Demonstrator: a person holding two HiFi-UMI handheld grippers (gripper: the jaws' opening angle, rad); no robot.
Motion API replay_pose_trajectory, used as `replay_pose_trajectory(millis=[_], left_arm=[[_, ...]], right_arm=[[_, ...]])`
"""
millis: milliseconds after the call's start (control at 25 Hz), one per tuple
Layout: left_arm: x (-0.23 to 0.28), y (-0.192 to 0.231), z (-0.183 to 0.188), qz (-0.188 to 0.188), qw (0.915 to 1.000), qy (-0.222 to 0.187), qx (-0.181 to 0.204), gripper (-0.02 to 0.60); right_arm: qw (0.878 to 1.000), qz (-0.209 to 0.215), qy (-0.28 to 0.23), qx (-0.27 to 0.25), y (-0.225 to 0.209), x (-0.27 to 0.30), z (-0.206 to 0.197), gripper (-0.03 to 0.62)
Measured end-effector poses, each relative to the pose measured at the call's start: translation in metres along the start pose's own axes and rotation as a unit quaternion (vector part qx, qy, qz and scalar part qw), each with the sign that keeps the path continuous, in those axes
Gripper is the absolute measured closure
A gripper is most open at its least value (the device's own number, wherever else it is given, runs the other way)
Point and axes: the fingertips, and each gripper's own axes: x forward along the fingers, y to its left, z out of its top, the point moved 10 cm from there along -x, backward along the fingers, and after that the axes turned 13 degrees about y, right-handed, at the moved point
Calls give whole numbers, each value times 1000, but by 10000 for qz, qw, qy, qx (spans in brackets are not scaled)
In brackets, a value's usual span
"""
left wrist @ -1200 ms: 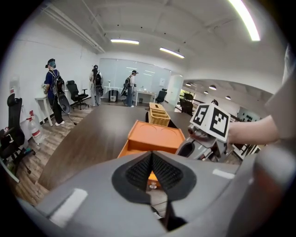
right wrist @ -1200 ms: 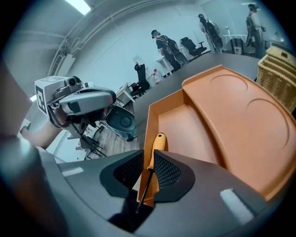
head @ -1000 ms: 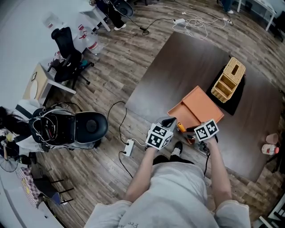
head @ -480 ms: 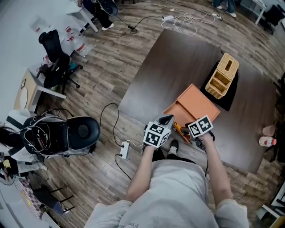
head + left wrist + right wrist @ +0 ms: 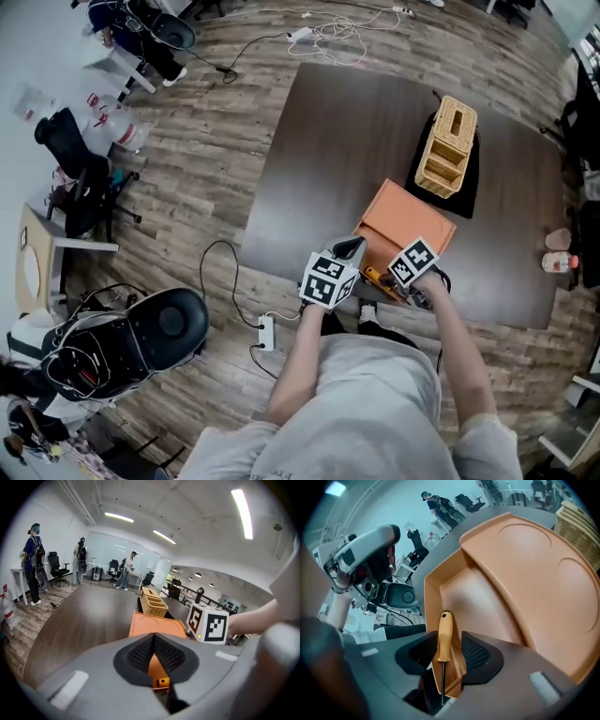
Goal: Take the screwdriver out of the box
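The orange box (image 5: 405, 223) lies open on the dark table, its lid (image 5: 543, 573) spread flat behind the tray part. A screwdriver (image 5: 444, 637) with a yellow handle and black shaft rests at the tray's near wall; its handle (image 5: 375, 276) also shows in the head view. My right gripper (image 5: 444, 654) points steeply down over it. Its jaws have just been opening and stand wide on either side of the handle, with the pads not pressing it. My left gripper (image 5: 154, 656) is at the box's near left corner, its pads closed on the orange rim (image 5: 157, 667).
A wicker basket (image 5: 446, 146) stands on a black mat behind the box. A small bottle (image 5: 559, 262) sits at the table's right edge. The table's near edge runs just below the grippers, with a power strip (image 5: 266, 332) and an office chair (image 5: 150, 328) on the floor. People stand far off.
The head view has swung, so the table sits more squarely. My right gripper has sunk closer over the screwdriver at the box's near edge. The left gripper has shifted slightly along that edge.
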Motion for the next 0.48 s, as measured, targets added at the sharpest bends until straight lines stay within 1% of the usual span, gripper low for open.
replay_pose_trajectory(millis=[120, 200, 320, 360, 400, 480], left_arm=[[12, 19, 16, -220, 9995, 110, 199, 528], [8, 24, 23, -382, 9986, 165, 337, 528], [0, 31, 31, -603, 9967, 203, 501, 528], [-2, 35, 33, -664, 9961, 212, 536, 528], [-2, 39, 34, -722, 9955, 225, 563, 528], [-2, 46, 39, -824, 9944, 278, 608, 528]], right_arm=[[9994, 7, 329, 107, -10, 9, 10, 439], [9986, 47, 461, 269, -7, 11, 7, 439], [9961, 265, 617, 577, 0, 13, 1, 448], [9950, 350, 666, 655, 1, 15, 1, 462], [9940, 426, 709, 721, 1, 16, 1, 475], [9927, 532, 750, 785, 0, 14, 2, 476]])
